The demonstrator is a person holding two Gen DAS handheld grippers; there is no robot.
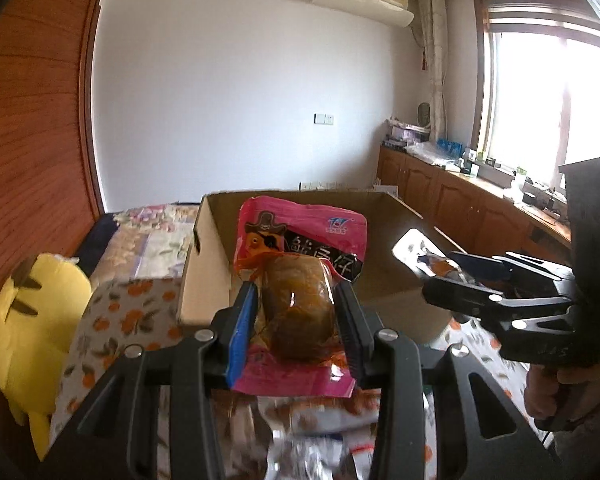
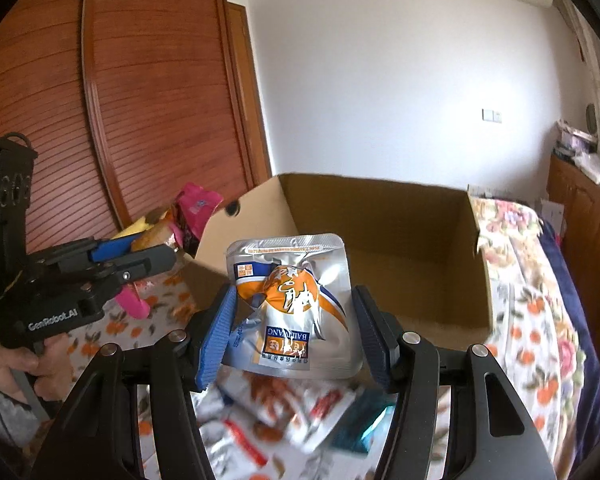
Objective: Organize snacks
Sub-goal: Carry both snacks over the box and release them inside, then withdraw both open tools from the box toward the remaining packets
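Observation:
My left gripper (image 1: 296, 312) is shut on a pink snack packet (image 1: 300, 264) with a brown lump inside, held up just before the near wall of an open cardboard box (image 1: 208, 248). My right gripper (image 2: 296, 320) is shut on a silver and orange snack pouch (image 2: 292, 300), held at the box's near edge (image 2: 379, 216). In the left wrist view the right gripper (image 1: 451, 276) with its pouch is at the right. In the right wrist view the left gripper (image 2: 156, 252) with the pink packet (image 2: 196, 208) is at the left. The box looks empty inside.
Several loose snack packets (image 2: 284, 412) lie on the floral bedsheet (image 2: 539, 320) below the grippers. A yellow plush toy (image 1: 32, 320) sits left of the box. A wooden wardrobe (image 2: 140, 100) stands behind, wooden cabinets (image 1: 459, 200) run under the window.

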